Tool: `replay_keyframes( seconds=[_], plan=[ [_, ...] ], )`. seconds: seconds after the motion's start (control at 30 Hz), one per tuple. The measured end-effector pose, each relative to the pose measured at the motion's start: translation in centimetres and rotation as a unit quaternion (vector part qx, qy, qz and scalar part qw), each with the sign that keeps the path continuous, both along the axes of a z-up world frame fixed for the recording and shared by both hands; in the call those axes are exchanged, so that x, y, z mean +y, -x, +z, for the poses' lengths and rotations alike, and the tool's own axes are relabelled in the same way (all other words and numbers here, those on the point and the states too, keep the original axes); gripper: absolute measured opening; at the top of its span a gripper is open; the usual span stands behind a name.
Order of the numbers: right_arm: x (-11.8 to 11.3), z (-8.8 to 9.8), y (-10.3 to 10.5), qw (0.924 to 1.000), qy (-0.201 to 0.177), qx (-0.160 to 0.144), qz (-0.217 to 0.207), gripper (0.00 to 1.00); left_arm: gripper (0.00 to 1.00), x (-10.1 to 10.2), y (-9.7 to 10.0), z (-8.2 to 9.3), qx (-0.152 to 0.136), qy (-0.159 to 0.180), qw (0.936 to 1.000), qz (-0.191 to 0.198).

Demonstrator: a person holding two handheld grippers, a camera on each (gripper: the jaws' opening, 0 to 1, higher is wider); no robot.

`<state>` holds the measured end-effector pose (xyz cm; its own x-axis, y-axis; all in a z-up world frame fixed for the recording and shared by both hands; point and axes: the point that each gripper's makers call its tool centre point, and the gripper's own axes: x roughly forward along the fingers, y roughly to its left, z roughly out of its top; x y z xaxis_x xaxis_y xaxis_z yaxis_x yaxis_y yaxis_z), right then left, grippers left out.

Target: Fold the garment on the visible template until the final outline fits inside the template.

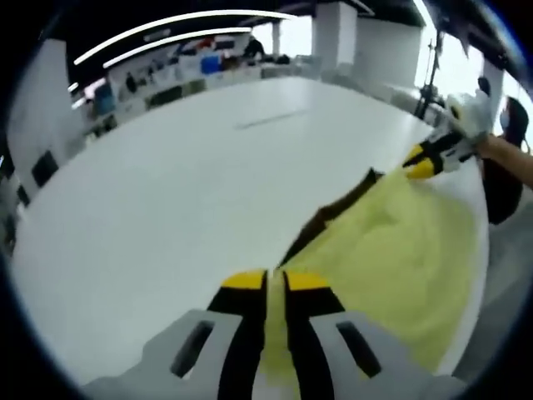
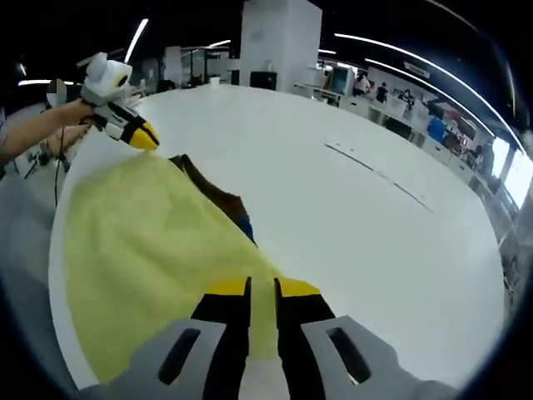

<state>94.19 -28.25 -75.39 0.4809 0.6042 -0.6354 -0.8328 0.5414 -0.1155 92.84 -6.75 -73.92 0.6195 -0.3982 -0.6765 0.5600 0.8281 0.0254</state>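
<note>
In the left gripper view the left tool (image 1: 276, 283) rises from six o'clock with its yellow-tipped jaws nearly together, pinching an edge of the pale yellow garment (image 1: 391, 250), which spreads away toward three o'clock over the white tabletop (image 1: 166, 192). A dark strip, probably a lining or a collar though the blur makes that uncertain, runs along the garment's upper edge toward one o'clock, and there the right tool (image 1: 423, 162) comes in at two o'clock, held in a person's hand (image 1: 491, 146), its jaws closed on the far edge. In the right gripper view the right tool (image 2: 261, 292) likewise stands at six o'clock, jaws narrow and gripping the garment (image 2: 141, 242), which stretches to nine and ten o'clock; the left tool (image 2: 137, 133) sits at eleven o'clock at the opposite end. The cloth appears held taut between the two, partly lifted off the tabletop. A thin grey line (image 2: 379, 175) lies farther out at two o'clock, possibly a template edge. The step looks like carrying one edge over to make a fold; next both tools should travel together, keeping the edge straight, and lay it down evenly before letting go.
</note>
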Motion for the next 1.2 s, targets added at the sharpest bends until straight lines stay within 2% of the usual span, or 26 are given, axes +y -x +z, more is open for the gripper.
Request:
replay_keyframes(
  seconds=[0.1, 0.17, 0.23, 0.43, 0.6, 0.73, 1.0, 1.2],
  plan=[
    [2.3, 0.2, 0.4, 0.9997, -0.003, 0.001, 0.026, 0.13, 0.08, -2.3, 0.4, 0.3, -0.001, 0.002, 0.9995, -0.03],
    [4.0, 0.3, 0.6, 0.9986, -0.003, -0.004, 0.052, 0.13, 0.08, -3.3, 0.9, 0.3, 0.008, 0.002, 0.999, -0.045],
    [5.7, 0.3, 0.9, 0.997, -0.002, -0.007, 0.077, 0.14, 0.08, -4.4, 1.4, 0.5, 0.004, 0.003, 0.9982, -0.06],
    [8.8, 0.0, 0.7, 0.994, -0.002, -0.01, 0.109, 0.16, 0.07, -3.6, 2.6, 1.0, 0.007, 0.002, 0.9977, -0.067],
    [9.7, -0.3, 0.8, 0.9925, 0.0, 0.002, 0.122, 0.12, 0.07, -1.8, 3.6, 1.6, 0.005, -0.005, 0.9985, -0.054],
    [9.5, -0.3, 0.7, 0.9921, 0.007, 0.004, 0.125, 0.02, 0.07, -0.5, 4.5, 2.0, 0.005, -0.003, 0.9993, -0.037],
    [9.5, 0.1, -0.1, 0.9922, 0.015, -0.002, 0.124, 0.01, 0.07, 0.5, 5.4, 2.1, 0.007, 0.004, 0.9999, -0.014],
    [8.8, -0.8, -0.9, 0.9937, 0.032, -0.001, 0.107, 0.01, 0.07, 1.4, 5.6, 1.8, 0.013, -0.005, 0.9999, -0.003]
  ],
)
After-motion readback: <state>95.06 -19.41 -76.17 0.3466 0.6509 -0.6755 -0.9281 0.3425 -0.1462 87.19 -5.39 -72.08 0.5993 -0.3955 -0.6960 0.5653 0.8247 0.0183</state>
